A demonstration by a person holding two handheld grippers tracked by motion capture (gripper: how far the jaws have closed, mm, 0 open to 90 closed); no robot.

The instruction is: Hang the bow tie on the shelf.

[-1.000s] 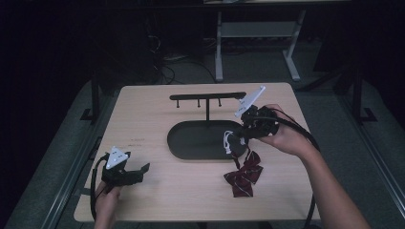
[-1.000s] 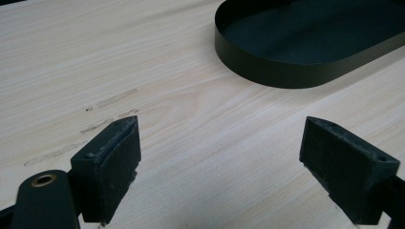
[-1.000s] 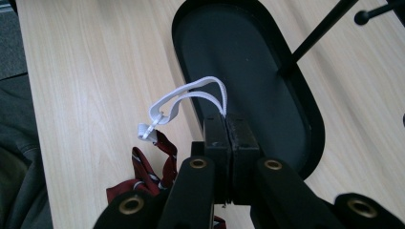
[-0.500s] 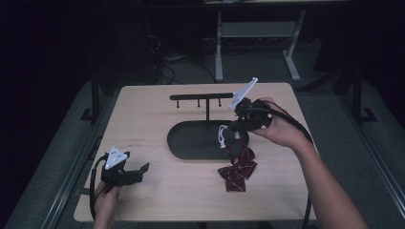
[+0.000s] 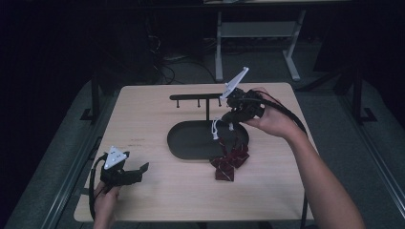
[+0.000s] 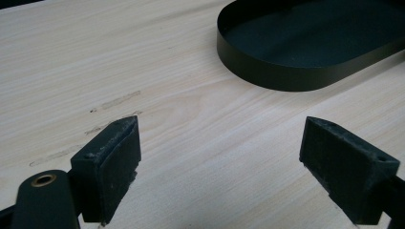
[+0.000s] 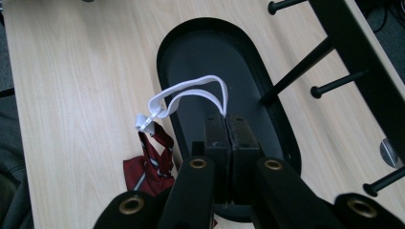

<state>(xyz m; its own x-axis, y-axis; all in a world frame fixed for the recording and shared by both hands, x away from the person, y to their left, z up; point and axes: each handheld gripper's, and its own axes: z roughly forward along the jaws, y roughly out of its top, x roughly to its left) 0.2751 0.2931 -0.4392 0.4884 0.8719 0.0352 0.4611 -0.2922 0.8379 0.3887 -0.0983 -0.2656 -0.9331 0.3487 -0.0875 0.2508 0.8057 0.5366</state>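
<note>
On pale wooden table (image 5: pixel 157 119); dark room

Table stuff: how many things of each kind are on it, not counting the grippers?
Black oval tray: 1
Black peg rack: 1
Dark red bow tie with white strap: 1
Total: 3
</note>
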